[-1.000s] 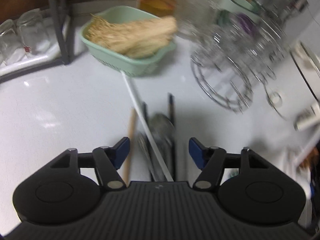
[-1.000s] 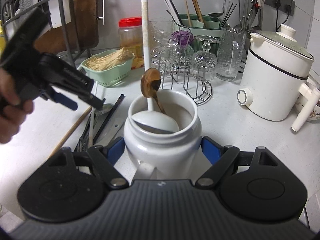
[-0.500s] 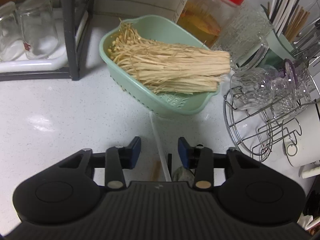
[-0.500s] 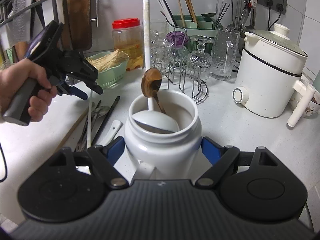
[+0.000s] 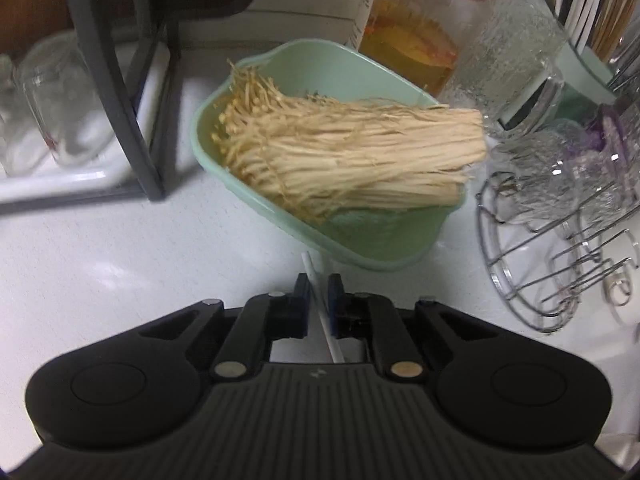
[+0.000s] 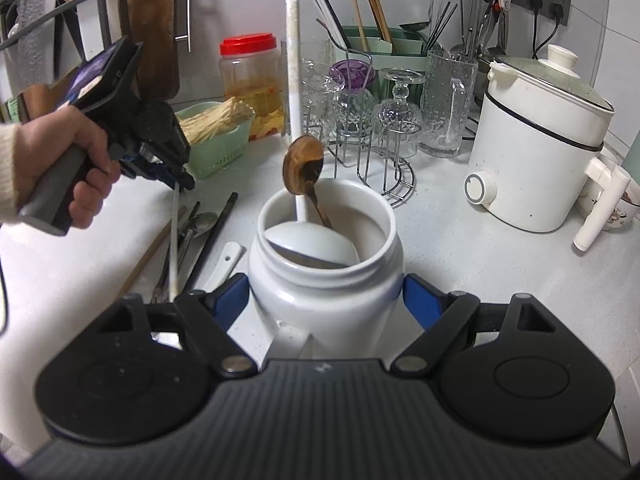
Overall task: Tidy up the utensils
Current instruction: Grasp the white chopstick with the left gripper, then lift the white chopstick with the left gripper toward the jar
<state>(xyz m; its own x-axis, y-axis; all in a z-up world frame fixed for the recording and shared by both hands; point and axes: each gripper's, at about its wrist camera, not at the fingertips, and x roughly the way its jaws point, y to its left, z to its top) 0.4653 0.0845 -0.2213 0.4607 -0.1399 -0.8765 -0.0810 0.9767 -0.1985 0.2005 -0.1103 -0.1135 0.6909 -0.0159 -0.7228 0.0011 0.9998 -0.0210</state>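
Since the earlier frame the left claw (image 5: 319, 293) has been carried toward the green basket (image 5: 376, 240) of enoki mushrooms (image 5: 344, 156), and its jaws have just been closing — a white chopstick (image 6: 174, 240) is now pinched between them, its lower end among the loose utensils (image 6: 200, 232) on the white bench (image 6: 480, 264). The right claw (image 6: 327, 300) is clamped on the white jar (image 6: 326, 280); two utensils are counted inside — a white ladle (image 6: 312, 244) and a wooden spoon (image 6: 303, 166). Close behind the basket are a red-lidded jar (image 5: 416, 36) and a wire glass rack (image 5: 560, 264); a white cooker (image 6: 536, 160) is seen at the right.
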